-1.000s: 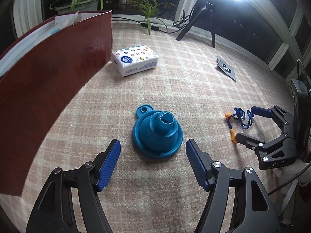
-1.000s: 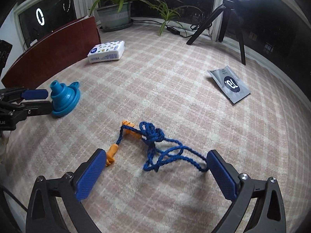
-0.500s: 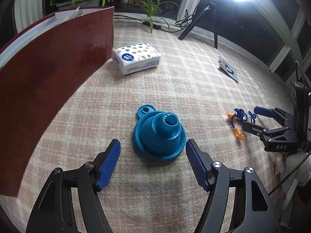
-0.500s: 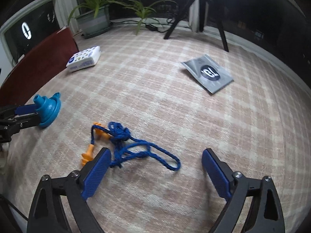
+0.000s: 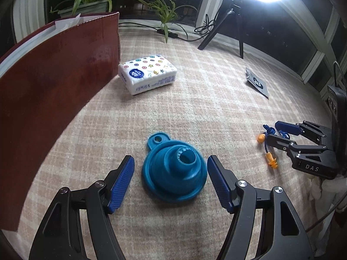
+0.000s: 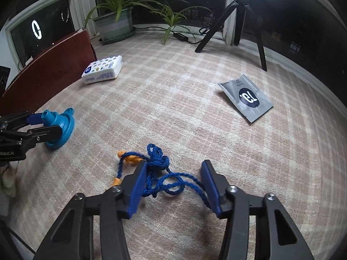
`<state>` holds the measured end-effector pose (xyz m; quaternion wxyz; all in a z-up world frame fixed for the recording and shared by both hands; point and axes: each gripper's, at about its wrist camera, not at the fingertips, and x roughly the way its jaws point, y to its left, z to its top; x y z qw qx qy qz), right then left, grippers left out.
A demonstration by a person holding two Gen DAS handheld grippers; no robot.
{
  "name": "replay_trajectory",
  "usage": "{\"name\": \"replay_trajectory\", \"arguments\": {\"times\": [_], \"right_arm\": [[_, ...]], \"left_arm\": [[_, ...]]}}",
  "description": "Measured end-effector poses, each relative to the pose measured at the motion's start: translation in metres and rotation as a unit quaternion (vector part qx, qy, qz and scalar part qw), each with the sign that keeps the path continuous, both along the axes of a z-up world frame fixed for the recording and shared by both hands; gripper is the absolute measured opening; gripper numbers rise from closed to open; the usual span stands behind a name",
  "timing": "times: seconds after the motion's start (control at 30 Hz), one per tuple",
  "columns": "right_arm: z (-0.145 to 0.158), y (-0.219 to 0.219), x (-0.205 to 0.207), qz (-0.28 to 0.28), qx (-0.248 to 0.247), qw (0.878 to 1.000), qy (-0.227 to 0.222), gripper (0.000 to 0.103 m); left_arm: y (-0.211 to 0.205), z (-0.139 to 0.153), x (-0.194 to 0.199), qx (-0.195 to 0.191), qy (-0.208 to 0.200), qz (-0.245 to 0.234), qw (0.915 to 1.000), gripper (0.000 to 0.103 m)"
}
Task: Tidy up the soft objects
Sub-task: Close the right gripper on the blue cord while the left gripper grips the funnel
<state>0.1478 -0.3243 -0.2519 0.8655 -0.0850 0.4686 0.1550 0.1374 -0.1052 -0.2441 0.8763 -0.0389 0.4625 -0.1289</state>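
Observation:
A blue collapsible funnel (image 5: 174, 172) lies upside down on the checked cloth, between the open fingers of my left gripper (image 5: 171, 181); it also shows in the right wrist view (image 6: 61, 127). A blue cord with orange earplugs (image 6: 156, 171) lies in a tangle between the fingers of my right gripper (image 6: 173, 186), which is open but narrower than before. The cord shows in the left wrist view (image 5: 269, 145) under the right gripper (image 5: 279, 133). A white tissue pack (image 5: 147, 73) and a grey sachet (image 6: 246, 97) lie farther off.
A dark red box wall (image 5: 49, 86) stands along the left. Potted plants (image 6: 115, 19), a power strip and a ring-light tripod (image 6: 236, 19) stand at the back by the windows. The cloth (image 6: 173, 112) covers the whole surface.
My right gripper moved forward over the cord and its fingers narrowed around it. My left gripper moved closer to the funnel, still open.

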Motion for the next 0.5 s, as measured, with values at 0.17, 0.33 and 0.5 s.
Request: {"name": "replay_trajectory", "arguments": {"times": [0.17,0.33,0.5], "right_arm": [[0.001,-0.003,0.000,-0.011,0.001,1.000,0.000,0.036],[0.001,-0.003,0.001,-0.013,0.006,1.000,0.000,0.024],[0.002,-0.002,0.001,-0.013,0.016,1.000,0.006,0.015]], "left_arm": [[-0.009,-0.003,-0.002,0.028,-0.024,-0.007,0.9993,0.067],[-0.013,-0.002,-0.007,0.041,-0.044,-0.013,0.9981,0.061],[-0.013,-0.002,-0.007,0.040,-0.044,-0.013,0.9981,0.058]]}}
